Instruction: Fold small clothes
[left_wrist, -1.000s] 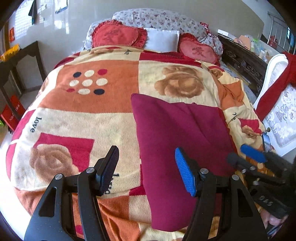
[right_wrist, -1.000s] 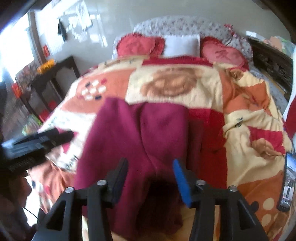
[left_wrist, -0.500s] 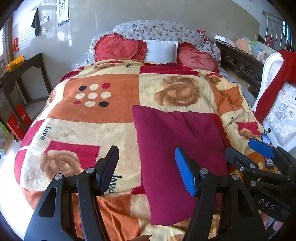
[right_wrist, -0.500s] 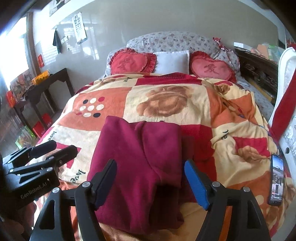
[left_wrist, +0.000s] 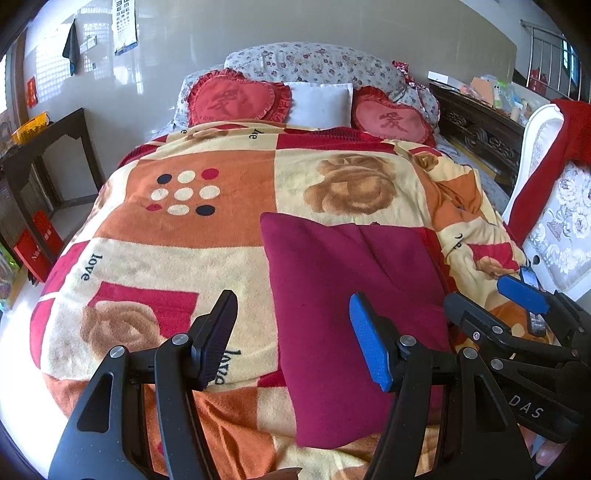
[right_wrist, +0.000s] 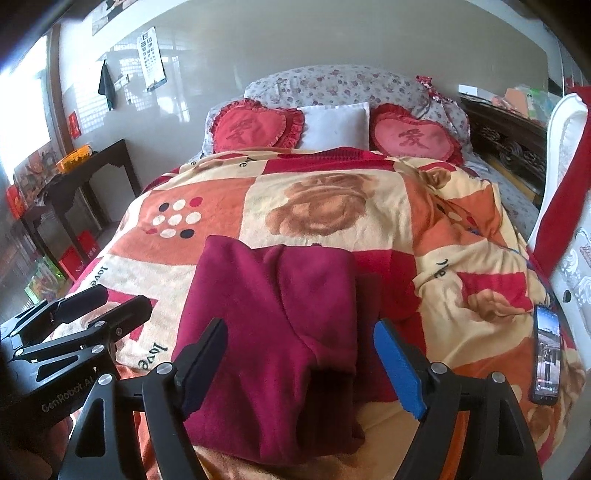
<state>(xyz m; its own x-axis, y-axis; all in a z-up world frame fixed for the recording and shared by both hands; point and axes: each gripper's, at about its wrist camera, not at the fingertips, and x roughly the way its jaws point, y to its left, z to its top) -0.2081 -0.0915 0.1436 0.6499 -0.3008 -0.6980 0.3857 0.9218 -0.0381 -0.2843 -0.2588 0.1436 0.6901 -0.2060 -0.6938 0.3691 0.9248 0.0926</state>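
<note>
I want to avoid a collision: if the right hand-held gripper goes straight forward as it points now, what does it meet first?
Most likely the folded maroon garment on the blanket. The right hand-held gripper is open, and the garment lies directly between and beyond its fingers. Depth is unclear, so how soon is uncertain.

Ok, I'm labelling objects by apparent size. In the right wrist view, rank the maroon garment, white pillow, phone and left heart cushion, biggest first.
1. maroon garment, nearest the camera, which inflates it
2. left heart cushion
3. white pillow, partly hidden, so close to the cushion
4. phone
</note>
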